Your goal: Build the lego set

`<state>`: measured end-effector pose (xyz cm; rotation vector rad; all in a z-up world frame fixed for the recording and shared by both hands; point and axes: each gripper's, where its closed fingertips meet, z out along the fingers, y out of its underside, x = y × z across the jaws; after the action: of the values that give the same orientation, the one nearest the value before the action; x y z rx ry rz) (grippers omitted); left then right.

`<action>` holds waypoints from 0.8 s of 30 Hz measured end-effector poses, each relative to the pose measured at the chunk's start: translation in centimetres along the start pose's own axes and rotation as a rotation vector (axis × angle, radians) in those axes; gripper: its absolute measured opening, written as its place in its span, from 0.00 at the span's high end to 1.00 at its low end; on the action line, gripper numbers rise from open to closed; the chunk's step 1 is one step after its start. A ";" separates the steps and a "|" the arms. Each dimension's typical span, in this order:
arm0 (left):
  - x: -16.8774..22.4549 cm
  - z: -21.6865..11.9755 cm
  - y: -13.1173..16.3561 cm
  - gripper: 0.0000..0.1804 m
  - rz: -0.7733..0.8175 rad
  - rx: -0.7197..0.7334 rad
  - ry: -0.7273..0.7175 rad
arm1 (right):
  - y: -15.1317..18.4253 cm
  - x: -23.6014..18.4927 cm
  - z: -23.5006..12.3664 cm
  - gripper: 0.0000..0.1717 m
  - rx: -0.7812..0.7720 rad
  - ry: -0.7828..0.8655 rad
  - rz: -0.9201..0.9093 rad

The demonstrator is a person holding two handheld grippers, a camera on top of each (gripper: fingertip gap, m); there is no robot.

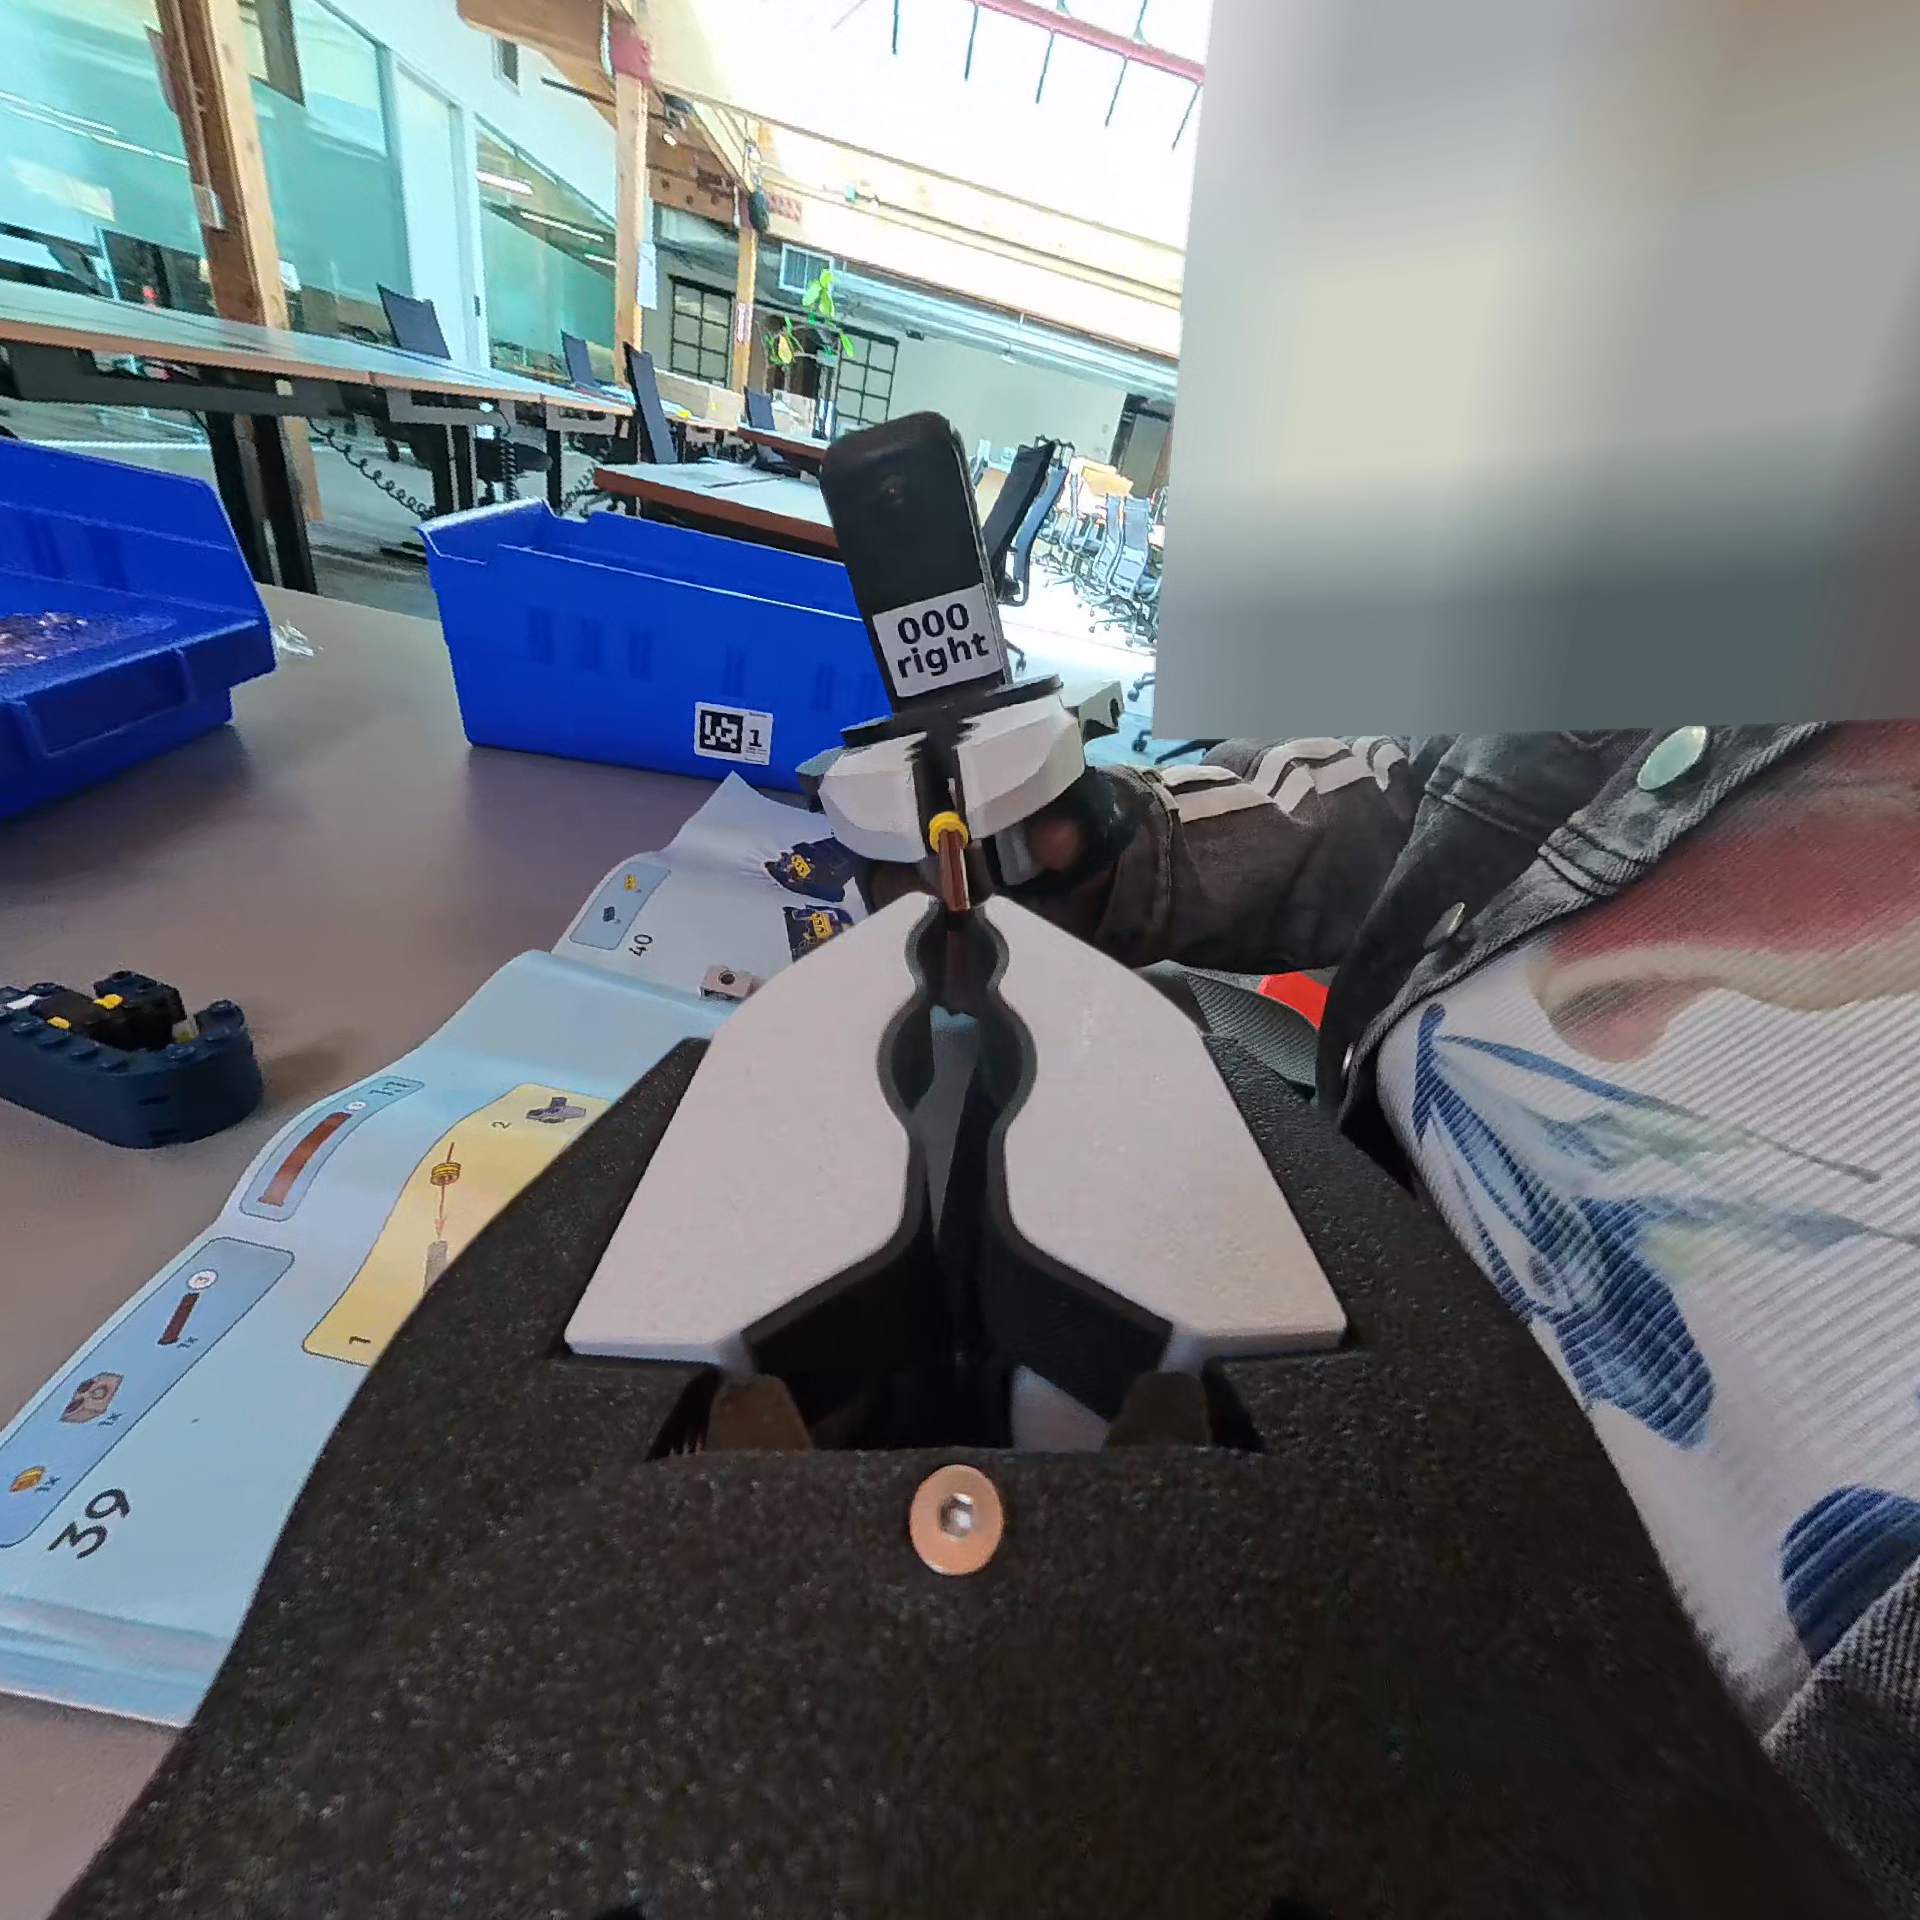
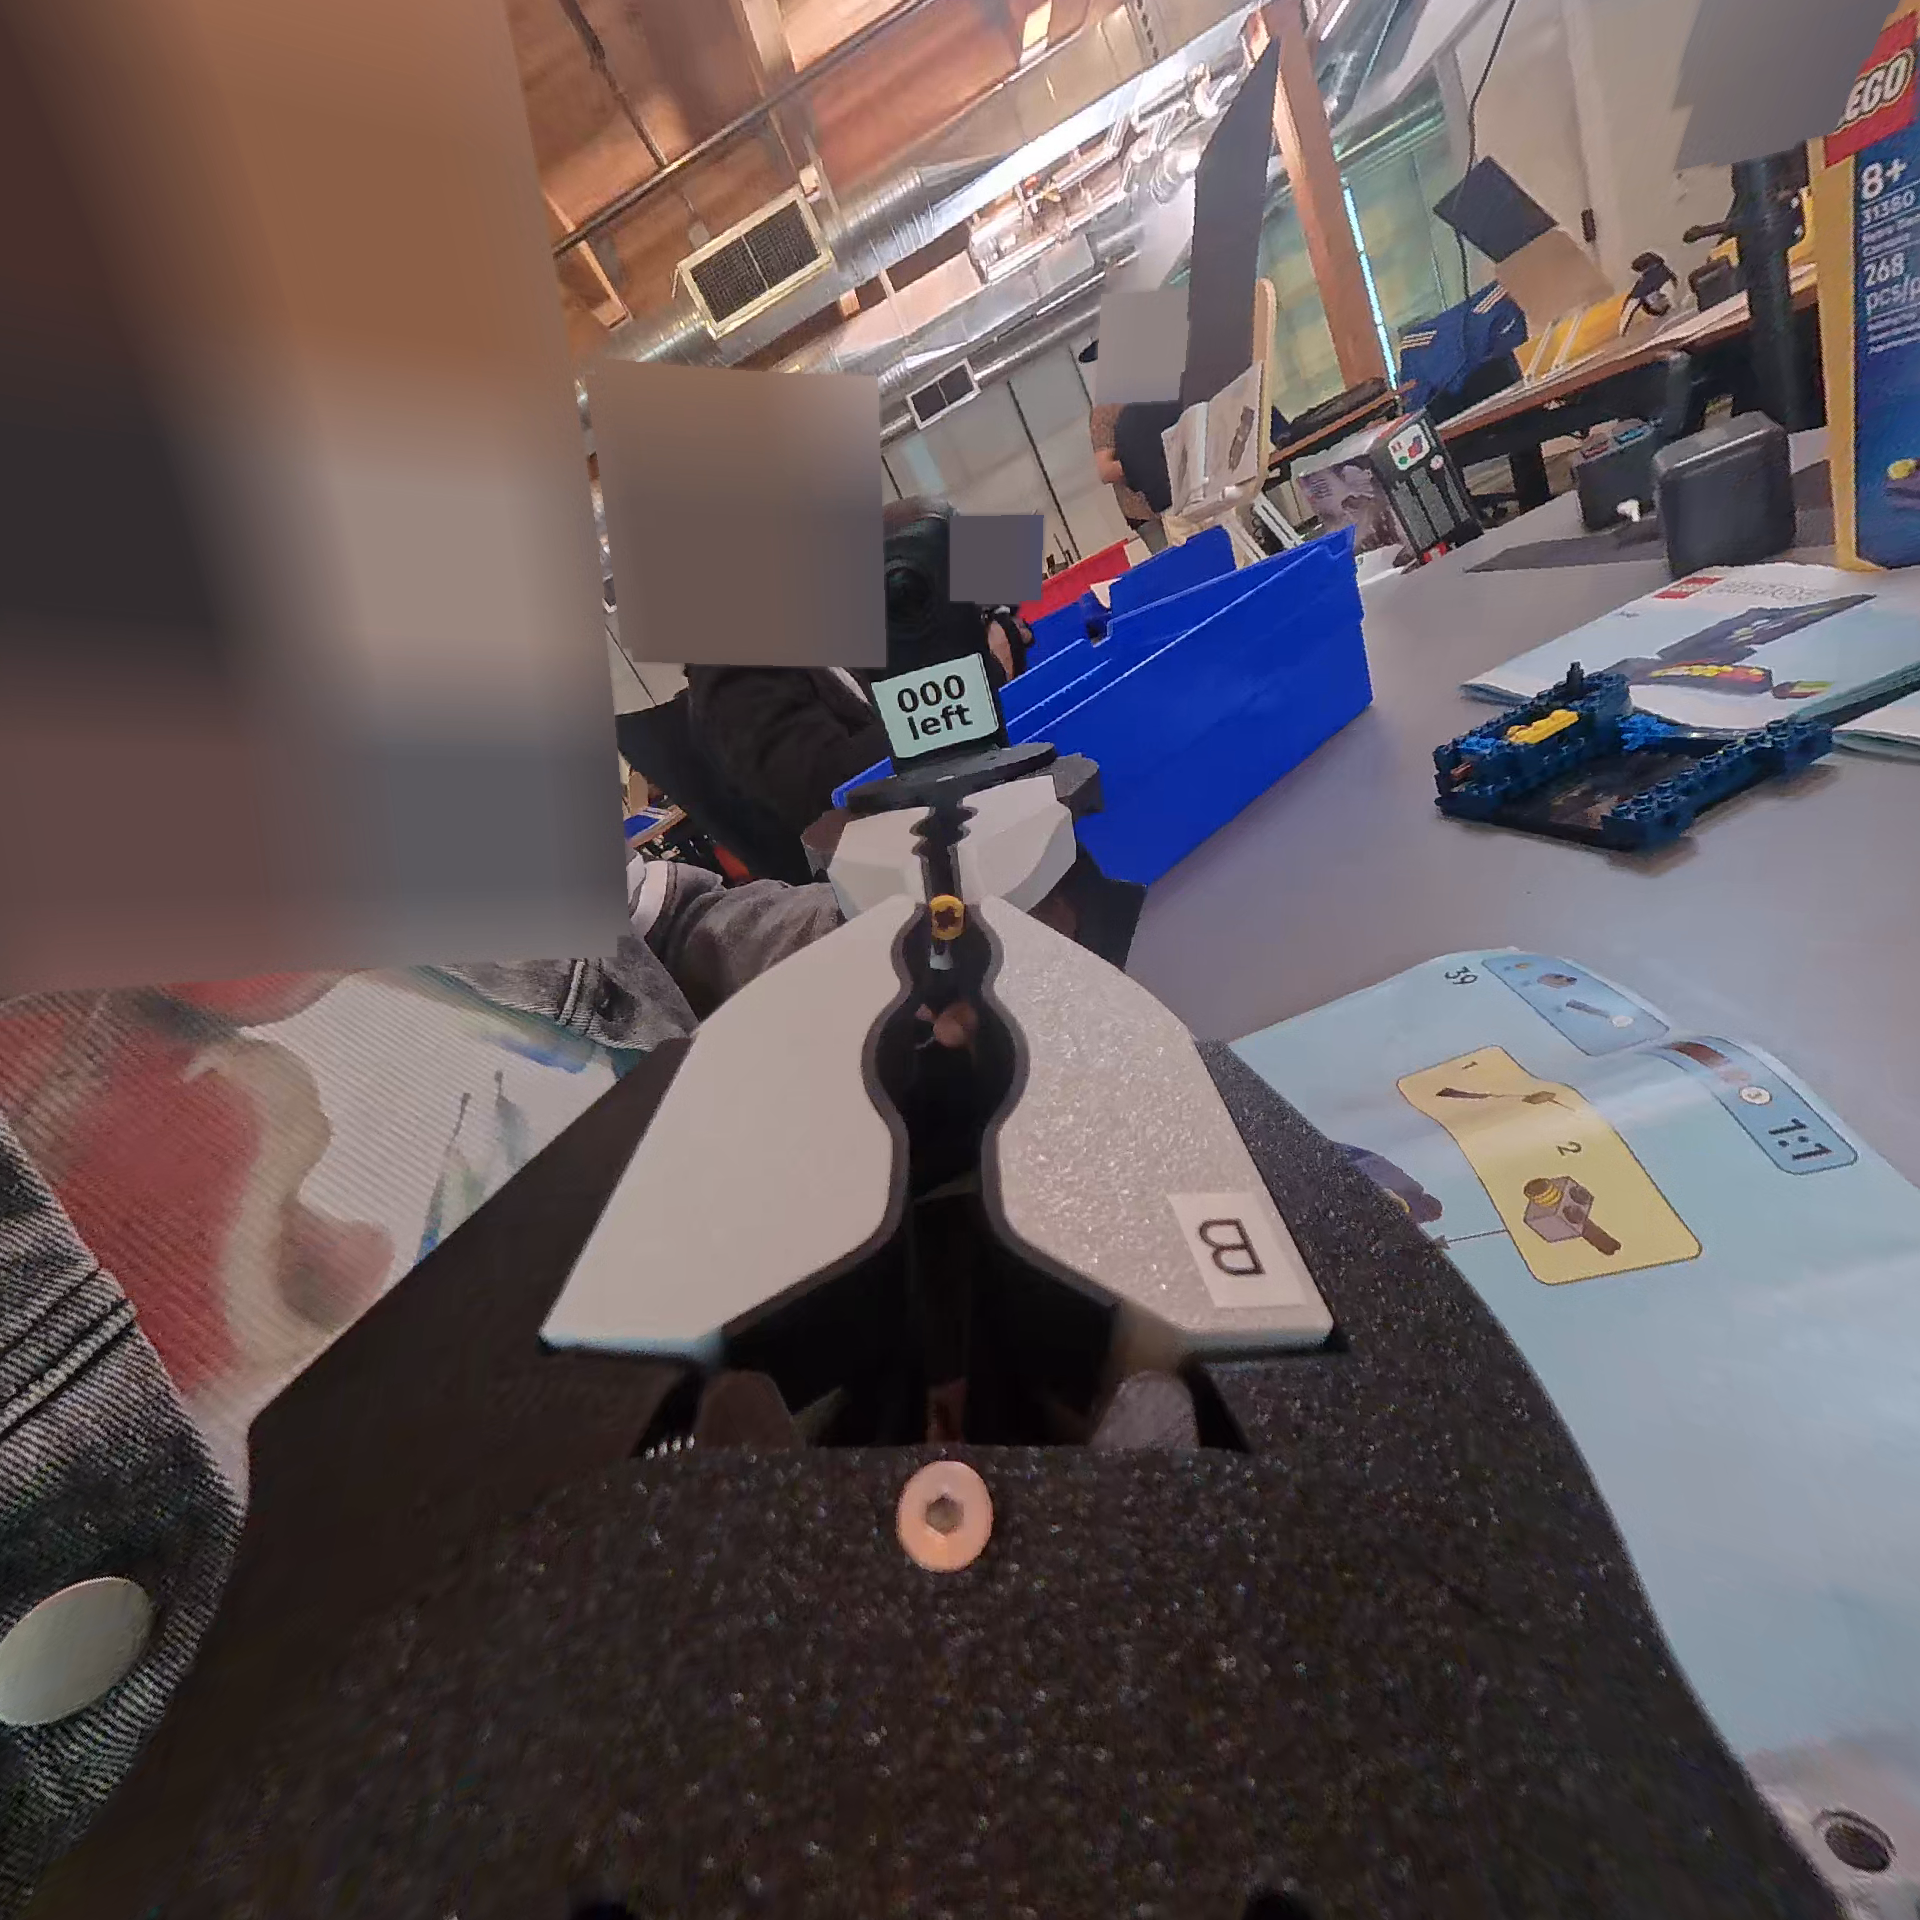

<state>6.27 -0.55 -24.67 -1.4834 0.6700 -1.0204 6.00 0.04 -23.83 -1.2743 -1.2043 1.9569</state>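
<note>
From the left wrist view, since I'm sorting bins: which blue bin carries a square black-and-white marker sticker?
The farther blue bin, behind the instruction booklet; the left-edge bin shows none.

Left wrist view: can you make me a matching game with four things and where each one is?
Things:
1. small yellow plastic ring
2. thin brown plastic rod
3. dark blue brick model
4. big blue plastic bin

Places:
A. on the grey table, left of the open light-blue paper booklet
B. pinched in the left gripper
C. pinched in the right gripper
D. behind the booklet

Pairs: 1-C, 2-B, 3-A, 4-D.
</note>
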 end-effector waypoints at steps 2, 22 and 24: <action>0.0 0.0 0.1 0.98 -0.011 -0.001 0.008 | 0.1 0.0 0.0 0.97 -0.007 0.009 -0.006; 0.3 0.4 2.0 0.98 -0.038 -0.194 0.061 | 2.6 0.2 -1.1 0.97 -0.179 0.075 -0.093; 0.7 0.3 2.8 0.98 -0.025 -0.272 0.070 | 3.5 0.0 -1.2 0.96 -0.240 0.098 -0.163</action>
<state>7.22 -1.50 -27.22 -1.7001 0.8687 -1.0343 7.25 -1.14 -27.05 -1.3252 -1.4778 1.6544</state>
